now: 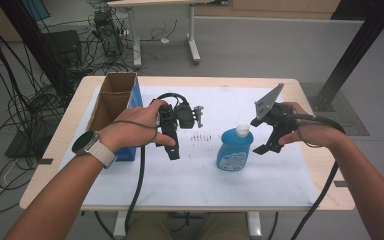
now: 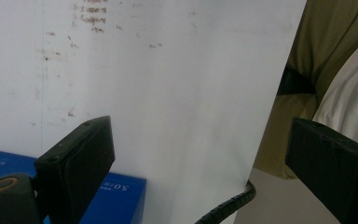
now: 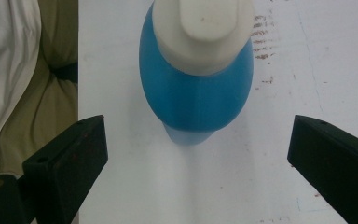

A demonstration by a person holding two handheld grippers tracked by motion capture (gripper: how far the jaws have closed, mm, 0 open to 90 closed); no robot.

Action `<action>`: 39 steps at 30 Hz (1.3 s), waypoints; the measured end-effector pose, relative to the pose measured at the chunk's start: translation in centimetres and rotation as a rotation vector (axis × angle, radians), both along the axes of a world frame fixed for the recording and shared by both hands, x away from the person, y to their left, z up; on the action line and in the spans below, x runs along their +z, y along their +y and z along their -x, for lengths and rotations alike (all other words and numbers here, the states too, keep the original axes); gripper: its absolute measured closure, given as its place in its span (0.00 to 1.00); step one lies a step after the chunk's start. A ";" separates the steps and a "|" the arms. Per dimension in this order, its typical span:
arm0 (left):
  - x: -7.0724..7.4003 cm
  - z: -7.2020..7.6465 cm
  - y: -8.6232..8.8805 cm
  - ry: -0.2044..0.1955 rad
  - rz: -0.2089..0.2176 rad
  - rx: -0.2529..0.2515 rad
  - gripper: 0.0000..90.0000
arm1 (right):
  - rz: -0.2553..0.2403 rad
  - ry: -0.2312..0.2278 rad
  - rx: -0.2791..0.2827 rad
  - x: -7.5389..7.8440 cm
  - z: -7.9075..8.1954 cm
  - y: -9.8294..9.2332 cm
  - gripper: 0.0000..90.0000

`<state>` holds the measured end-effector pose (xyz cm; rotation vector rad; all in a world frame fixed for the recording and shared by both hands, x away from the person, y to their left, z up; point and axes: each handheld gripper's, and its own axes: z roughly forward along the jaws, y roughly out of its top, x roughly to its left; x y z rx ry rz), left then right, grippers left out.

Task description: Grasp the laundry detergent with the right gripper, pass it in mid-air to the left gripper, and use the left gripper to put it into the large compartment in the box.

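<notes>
My right gripper (image 3: 196,154) hovers above the blue bottle (image 3: 196,88), jaws spread wide and empty, one on each side of it. The bottle stands upright on the white sheet (image 1: 190,175), near the table's middle, toward the right edge. I judge it liquid-filled, moderately heavy, smooth and slippery, with yielding walls. Grip the body below the white cap (image 3: 203,28). My left gripper (image 1: 172,145) hangs wide open and empty beside the cardboard box (image 1: 112,100) at the left edge.

Blue bottle (image 1: 234,148), translucent with white cap (image 1: 242,131) fitted, stands upright on the white-covered surface (image 1: 180,175), right of centre.
</notes>
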<state>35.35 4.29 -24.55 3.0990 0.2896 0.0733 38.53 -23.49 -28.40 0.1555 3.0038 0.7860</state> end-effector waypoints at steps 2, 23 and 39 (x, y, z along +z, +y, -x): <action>0.0 0.1 0.0 -0.002 0.004 -0.002 0.10 | 0.002 -0.001 0.002 -0.2 -0.1 0.0 0.05; 0.2 1.0 -0.3 -0.036 0.011 -0.010 0.10 | 0.011 0.002 -0.044 -0.4 0.4 0.0 0.06; 0.8 0.9 -0.5 -0.038 0.015 -0.014 0.10 | 0.009 -0.013 -0.058 0.0 0.7 0.0 0.06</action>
